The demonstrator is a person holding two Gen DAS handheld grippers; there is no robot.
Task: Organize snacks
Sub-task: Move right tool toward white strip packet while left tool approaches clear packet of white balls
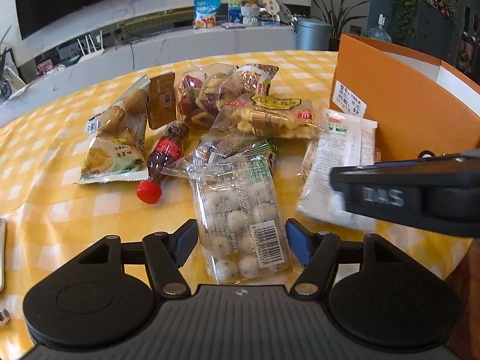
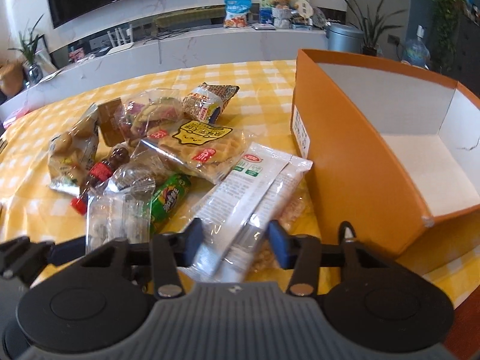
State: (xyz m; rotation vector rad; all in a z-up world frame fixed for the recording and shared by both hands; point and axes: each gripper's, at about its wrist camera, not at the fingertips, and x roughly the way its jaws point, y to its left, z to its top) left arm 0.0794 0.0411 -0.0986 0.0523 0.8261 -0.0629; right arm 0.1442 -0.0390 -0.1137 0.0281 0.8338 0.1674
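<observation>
We can't really read the tiny print on the white label (image 1: pixel 350 101) on the orange cardboard box (image 1: pixel 399 105), whose far end gets cut off.

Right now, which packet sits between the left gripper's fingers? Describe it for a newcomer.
Start at the tall orange cardboard box on the yellow checked tablecloth, then come to the snack pile's near edge. Between the open left gripper lies a clear plastic packet of speckled white balls, the only one with a barcode facing up.

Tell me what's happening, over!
Left claw open around clear candy pack. Right claw open around white packets. Orange box empty, nothing blocking.
</observation>
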